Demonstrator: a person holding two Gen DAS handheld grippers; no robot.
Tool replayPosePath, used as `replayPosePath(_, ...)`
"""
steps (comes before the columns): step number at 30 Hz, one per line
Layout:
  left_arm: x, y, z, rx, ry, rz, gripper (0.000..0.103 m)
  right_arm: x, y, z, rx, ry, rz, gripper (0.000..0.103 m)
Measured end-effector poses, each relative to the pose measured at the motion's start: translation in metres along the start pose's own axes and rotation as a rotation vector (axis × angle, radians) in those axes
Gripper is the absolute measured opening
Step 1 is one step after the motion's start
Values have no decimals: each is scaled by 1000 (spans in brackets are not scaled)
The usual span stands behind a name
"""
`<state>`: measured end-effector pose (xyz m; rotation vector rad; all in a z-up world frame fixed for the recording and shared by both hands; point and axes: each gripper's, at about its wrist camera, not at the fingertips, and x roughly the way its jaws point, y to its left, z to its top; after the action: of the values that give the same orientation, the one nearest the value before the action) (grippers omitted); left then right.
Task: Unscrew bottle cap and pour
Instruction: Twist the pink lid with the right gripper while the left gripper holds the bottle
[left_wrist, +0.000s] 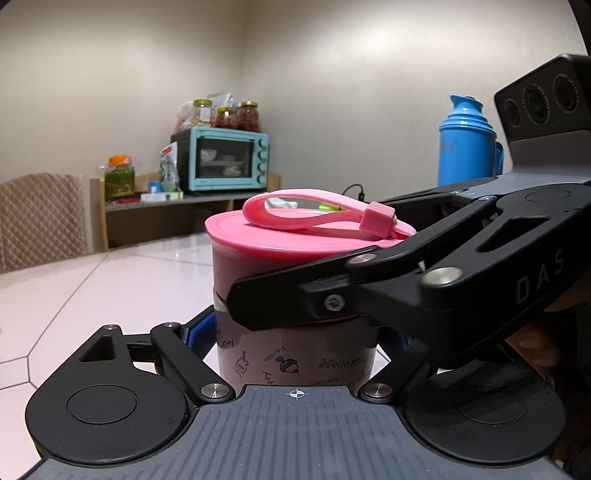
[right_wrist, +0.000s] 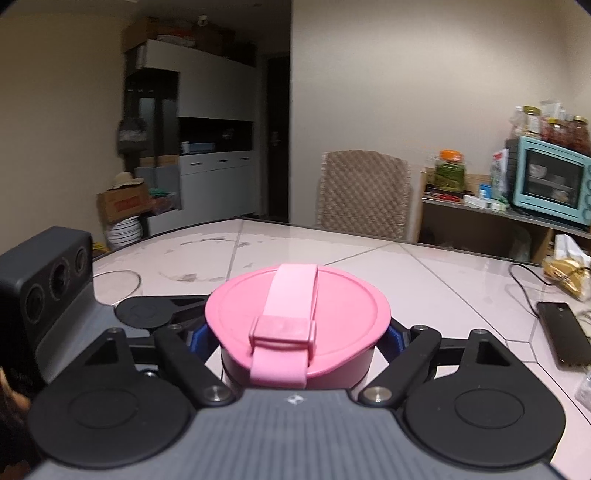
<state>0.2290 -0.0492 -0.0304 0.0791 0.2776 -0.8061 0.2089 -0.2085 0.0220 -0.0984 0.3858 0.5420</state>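
Note:
A pink Hello Kitty bottle (left_wrist: 295, 362) stands upright on the white table (left_wrist: 110, 288). Its wide pink cap (left_wrist: 266, 236) carries a pink strap loop (left_wrist: 317, 210). My left gripper (left_wrist: 295, 343) is shut on the bottle's body just below the cap, blue pads (left_wrist: 201, 334) against its sides. My right gripper (right_wrist: 297, 341) comes from the right and is shut on the cap (right_wrist: 332, 314), blue pads (right_wrist: 199, 338) on both sides; its finger (left_wrist: 295, 302) crosses the bottle in the left wrist view. The strap (right_wrist: 291, 295) lies flat across the cap top.
A blue thermos (left_wrist: 467, 144) stands behind on the right. A black phone (right_wrist: 561, 332), a cable (right_wrist: 524, 277) and a snack bag (right_wrist: 567, 269) lie on the table's right side. A chair (right_wrist: 364, 192) and a shelf with a teal oven (right_wrist: 550, 181) stand beyond.

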Motion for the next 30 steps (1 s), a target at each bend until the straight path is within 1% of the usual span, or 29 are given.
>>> replayPosePath(3, -1, -3, -1, 1, 0, 0, 90, -1, -9, 0, -35, 3, 81, 85)
replayPosePath(9, -1, 0, -2, 1, -2, -1, 90, 2, -27, 3, -90, 6, 211, 85)
replayPosePath(13, 0, -1, -2, 0, -2, 0, 90, -2, -33, 5, -114, 11, 279, 85)
replayPosePath(30, 0, -1, -2, -2, -2, -2, 90, -13, -34, 6, -79, 7, 293, 86)
